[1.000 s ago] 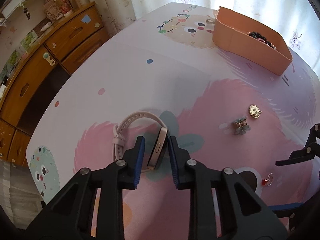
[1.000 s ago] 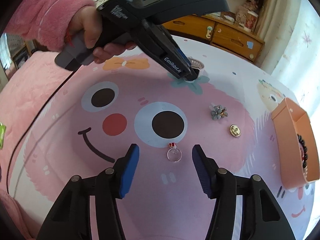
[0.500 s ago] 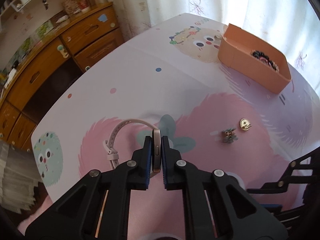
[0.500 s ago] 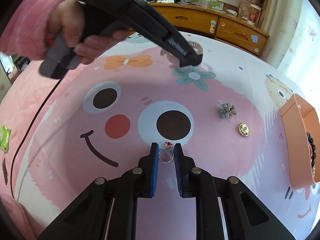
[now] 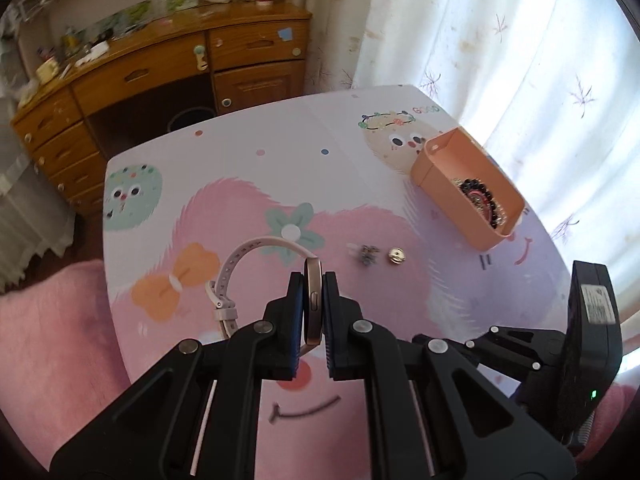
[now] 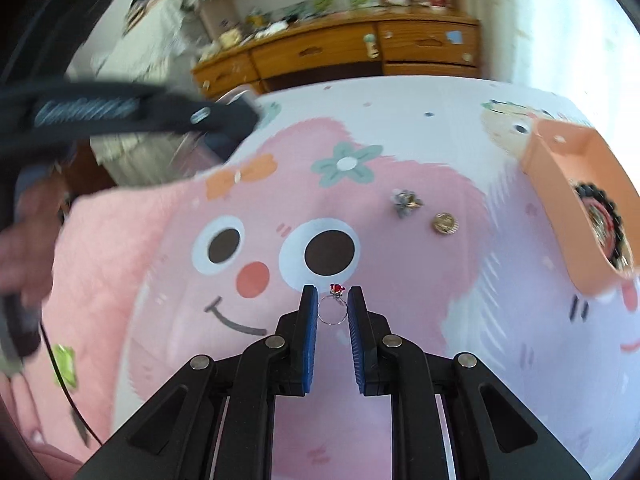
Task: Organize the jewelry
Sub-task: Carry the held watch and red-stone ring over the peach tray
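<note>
My left gripper [image 5: 312,280] is shut on a rose-gold watch [image 5: 311,300] with a pale pink strap [image 5: 240,256] and holds it above the table. My right gripper [image 6: 332,298] is shut on a thin silver ring with a red stone [image 6: 333,307], lifted off the cloth. An orange box [image 5: 452,184] holding beaded bracelets stands at the far right; it also shows in the right wrist view [image 6: 576,216]. A grey flower clip [image 6: 406,202] and a gold round brooch [image 6: 444,223] lie on the cloth between the grippers and the box.
The table has a pink cartoon cloth [image 5: 248,208]. A wooden dresser [image 5: 160,76] stands beyond the far edge. White curtains [image 5: 500,40] hang at the right. A pink quilt [image 5: 52,340] lies to the left.
Both grippers closed, the left on the watch and the right on the ring, and both rose from the table with them. The views swung towards the dresser.
</note>
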Motion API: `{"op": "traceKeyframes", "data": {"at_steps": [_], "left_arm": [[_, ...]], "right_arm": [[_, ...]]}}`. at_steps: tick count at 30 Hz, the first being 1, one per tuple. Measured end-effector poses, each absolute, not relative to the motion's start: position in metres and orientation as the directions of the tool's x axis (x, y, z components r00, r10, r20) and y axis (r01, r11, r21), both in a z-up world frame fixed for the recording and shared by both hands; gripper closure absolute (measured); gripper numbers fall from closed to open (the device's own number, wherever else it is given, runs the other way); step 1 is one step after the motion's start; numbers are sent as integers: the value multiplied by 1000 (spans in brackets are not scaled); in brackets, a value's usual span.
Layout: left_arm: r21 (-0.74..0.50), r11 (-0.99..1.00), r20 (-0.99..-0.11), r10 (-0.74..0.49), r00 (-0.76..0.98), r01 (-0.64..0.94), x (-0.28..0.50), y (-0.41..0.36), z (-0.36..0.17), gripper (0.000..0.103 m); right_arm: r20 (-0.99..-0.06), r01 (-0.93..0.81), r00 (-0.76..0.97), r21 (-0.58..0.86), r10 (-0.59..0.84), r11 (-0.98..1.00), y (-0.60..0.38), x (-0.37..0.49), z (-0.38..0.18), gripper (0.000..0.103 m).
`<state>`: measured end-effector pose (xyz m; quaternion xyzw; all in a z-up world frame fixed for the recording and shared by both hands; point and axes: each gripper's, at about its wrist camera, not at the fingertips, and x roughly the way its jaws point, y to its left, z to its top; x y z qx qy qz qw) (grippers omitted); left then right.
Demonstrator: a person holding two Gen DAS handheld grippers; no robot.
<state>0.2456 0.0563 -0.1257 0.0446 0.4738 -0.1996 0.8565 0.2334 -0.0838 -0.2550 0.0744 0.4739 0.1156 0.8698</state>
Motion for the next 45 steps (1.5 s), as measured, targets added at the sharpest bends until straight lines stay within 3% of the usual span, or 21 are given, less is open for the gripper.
{"op": "traceKeyframes", "data": {"at_steps": [21, 33, 35, 36, 45], "left_arm": [[-447, 858, -777, -513, 366, 253, 80, 23, -95, 96], [-433, 865, -760, -501, 413, 253, 104, -34, -59, 96], [-429, 864, -758, -502, 417, 263, 113, -49, -52, 96], [-429, 863, -755, -504, 419, 265, 118, -58, -48, 96], [-431, 862, -719, -506, 477, 266, 171, -124, -26, 96]], "right_arm": [[-742, 115, 636, 361, 210, 925, -193, 81, -161, 88], [-720, 180, 660, 431, 216, 884, -291, 88, -136, 88], [-722, 165, 663, 401, 200, 901, -306, 96, -127, 88], [-726, 90, 627, 427, 282, 900, -313, 102, -123, 88], [-716, -60, 636, 327, 289, 943, -363, 159, -88, 88]]}}
